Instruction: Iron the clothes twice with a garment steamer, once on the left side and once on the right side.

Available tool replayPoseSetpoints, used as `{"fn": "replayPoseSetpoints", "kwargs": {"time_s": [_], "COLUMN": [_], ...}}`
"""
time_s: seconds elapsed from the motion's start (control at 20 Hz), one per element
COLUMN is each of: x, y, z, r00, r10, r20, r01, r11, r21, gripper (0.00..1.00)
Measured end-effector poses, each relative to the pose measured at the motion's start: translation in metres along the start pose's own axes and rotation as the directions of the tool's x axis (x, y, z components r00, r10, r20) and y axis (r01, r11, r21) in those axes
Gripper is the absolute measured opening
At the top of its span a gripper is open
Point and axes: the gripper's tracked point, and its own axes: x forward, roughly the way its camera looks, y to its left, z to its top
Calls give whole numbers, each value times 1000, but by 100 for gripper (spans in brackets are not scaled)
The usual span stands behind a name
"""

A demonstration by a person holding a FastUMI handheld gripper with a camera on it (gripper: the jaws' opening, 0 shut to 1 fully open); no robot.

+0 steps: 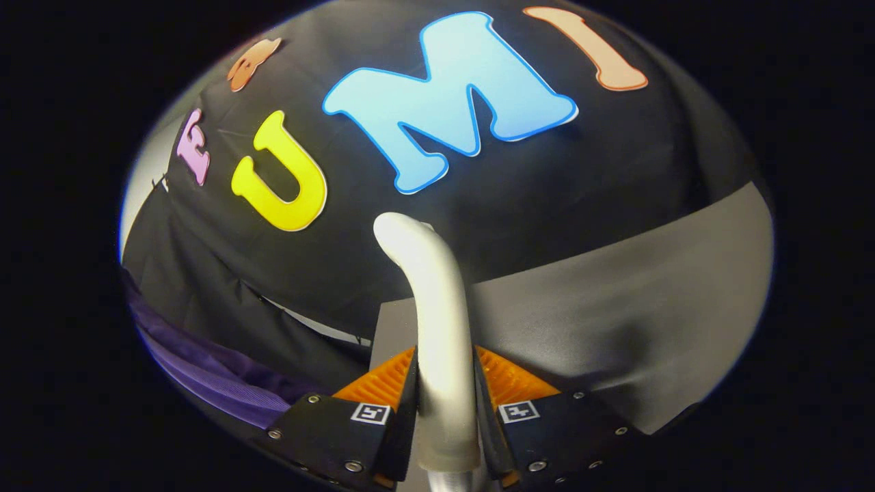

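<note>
Booth wall: black cloth backdrop (601,178), slack and creased, taking up most of the ground beyond the fingers.

Below it, a flat grey matte surface (615,301), running off to the right of the fingers. Cannot tell whether it is a table or a board.

Low on the left, beside the fingers, a fold of purple ribbed fabric (205,372), most likely the garment to be steamed. Soft, light stuff by the look of it; it will give and swing under any push, so contact should be a light stroke, not a press.

Smallest: the curved silver-grey metal tube of the garment steamer (437,321), rising from between the fingers and hooking over at the top toward the backdrop. The head itself is hidden (only the neck or handle can be made out).

The gripper (444,403) is clenched on this tube, both ribbed pads pressing its sides, low on the straight run.

Handling judgement: tube is stiff and smooth, likely slippery, and top-heavy if the head sits above. A firm hold on the straight section seems right; a hold on the bend would invite twisting.

Steamer points away from the purple fabric, well apart from it. No stroke looks begun.
</note>
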Motion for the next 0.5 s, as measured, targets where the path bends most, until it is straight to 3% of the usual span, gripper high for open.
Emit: {"fn": "replayPoseSetpoints", "kwargs": {"time_s": [0.15,0.35,0.5], "x": [-6,-30,-56], "y": [2,14,26], "z": [3,2,-7], "r00": [999,991,966], "r10": [47,22,13], "r20": [22,135,258], "r01": [-47,-13,29], "r11": [999,998,987], "r21": [27,-69,-160], "gripper": [37,35,35]}}
